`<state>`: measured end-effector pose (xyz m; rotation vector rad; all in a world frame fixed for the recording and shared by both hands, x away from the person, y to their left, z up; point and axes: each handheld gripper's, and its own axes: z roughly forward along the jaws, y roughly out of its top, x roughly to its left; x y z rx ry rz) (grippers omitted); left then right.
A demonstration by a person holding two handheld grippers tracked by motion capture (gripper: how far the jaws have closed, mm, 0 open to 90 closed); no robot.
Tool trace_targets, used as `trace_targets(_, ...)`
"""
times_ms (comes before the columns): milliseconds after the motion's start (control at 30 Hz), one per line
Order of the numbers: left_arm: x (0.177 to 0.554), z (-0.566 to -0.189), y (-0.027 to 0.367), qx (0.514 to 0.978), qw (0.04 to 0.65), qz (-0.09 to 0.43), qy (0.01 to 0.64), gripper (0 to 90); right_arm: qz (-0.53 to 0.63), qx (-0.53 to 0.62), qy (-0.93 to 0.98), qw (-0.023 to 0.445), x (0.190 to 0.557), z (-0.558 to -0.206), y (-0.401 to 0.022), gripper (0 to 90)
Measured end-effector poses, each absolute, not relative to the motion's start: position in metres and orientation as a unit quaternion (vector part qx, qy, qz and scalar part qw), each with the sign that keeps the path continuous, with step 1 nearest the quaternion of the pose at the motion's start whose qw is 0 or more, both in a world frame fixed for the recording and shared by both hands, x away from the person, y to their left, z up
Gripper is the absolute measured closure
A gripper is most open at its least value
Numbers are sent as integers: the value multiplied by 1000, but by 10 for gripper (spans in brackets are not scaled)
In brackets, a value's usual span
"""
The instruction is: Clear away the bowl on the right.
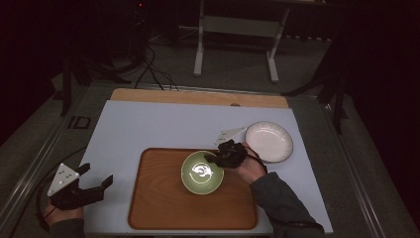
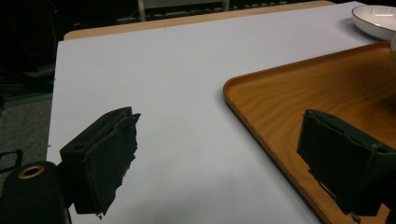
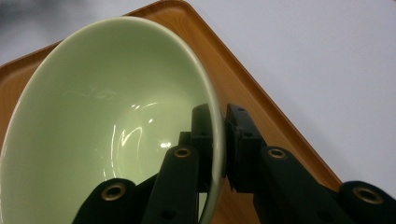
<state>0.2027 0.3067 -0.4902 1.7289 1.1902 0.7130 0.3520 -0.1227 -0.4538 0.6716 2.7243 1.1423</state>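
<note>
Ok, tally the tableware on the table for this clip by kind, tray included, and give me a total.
Bowl: 1, green, on the tray, rim pinched by the right gripper.
Plate: 1, white, on the sheet beside the tray.
Tray: 1, wooden.
Total: 3

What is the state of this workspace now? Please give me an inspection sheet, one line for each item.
Surface: white mat on a wooden table.
Job's things: green bowl on a wooden tray; white plate on the mat, right of the tray.
Clutter: nothing seen.
Grippers: right gripper shut on the bowl's rim; left gripper open, over the mat's left edge, holding nothing.
Cables: black cables on the floor beyond the table.
Surroundings: dark room; white table frame behind.
</note>
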Motion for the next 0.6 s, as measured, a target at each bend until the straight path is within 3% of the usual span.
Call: trace_targets(600, 202, -490, 307, 697, 446, 289, 482, 119, 369, 218, 902, 46, 348, -465, -119, 823)
